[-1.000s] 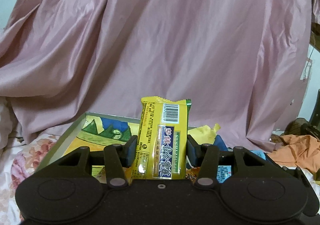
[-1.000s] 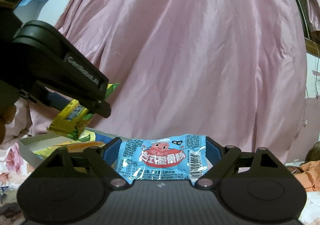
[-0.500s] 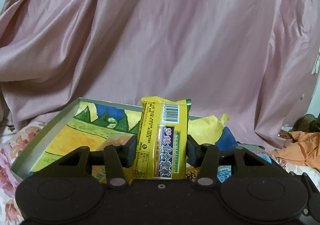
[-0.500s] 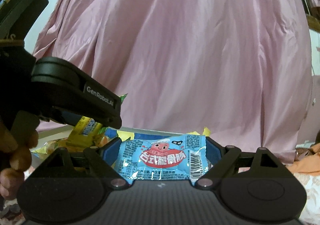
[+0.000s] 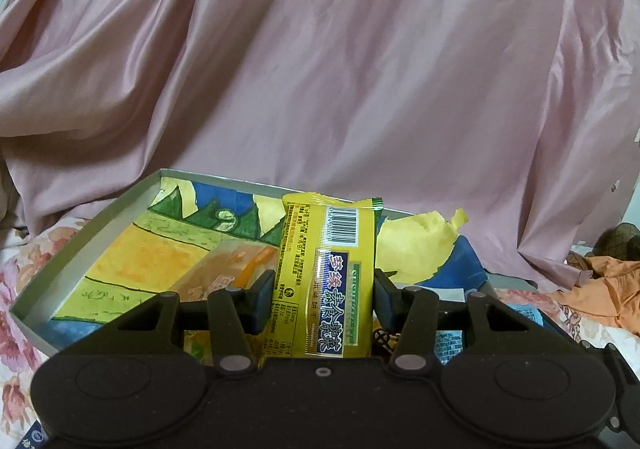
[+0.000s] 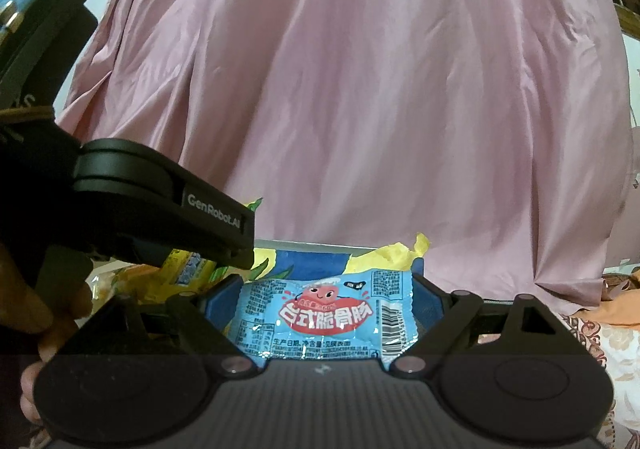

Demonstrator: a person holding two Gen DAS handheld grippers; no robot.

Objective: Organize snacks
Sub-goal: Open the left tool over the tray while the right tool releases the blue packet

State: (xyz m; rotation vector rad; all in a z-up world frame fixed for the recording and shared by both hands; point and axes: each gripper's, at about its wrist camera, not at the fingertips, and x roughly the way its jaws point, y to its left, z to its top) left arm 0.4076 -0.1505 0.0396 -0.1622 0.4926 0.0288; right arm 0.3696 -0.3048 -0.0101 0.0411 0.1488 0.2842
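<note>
**Left wrist view: yellow packet poised over the tray, blue packet waiting behind**

Left wrist view shows the left gripper (image 5: 324,299) pinching a yellow snack packet (image 5: 328,273) upright at lower centre of the frame, barcode uppermost, both pads pressed against its long edges. Behind it, filling the lower left and centre, lies a shallow tray (image 5: 80,245) with a grey rim and a painted landscape lining in yellow, green and blue. A translucent orange wrapped snack (image 5: 224,269) already rests inside it, just left of the packet. Crumpled yellow paper (image 5: 416,245) sits at the tray's far right corner. A pink draped cloth (image 5: 320,69) fills the whole upper frame.

In the right wrist view, the right gripper (image 6: 326,313) clamps a light blue sausage packet (image 6: 326,319) crosswise at lower centre, with its pads on the packet's short ends. The left gripper's body crosses the left of that frame, over the tray.

The step in hand looks like setting the yellow packet into the tray. To do it well, lower the packet until its bottom edge nears the lining, choose the bare yellow patch to the left rather than dropping onto the orange snack, tip it flat, and only then spread the pads. The right gripper should wait clear of the left one, since the two are close together over the same tray.
</note>
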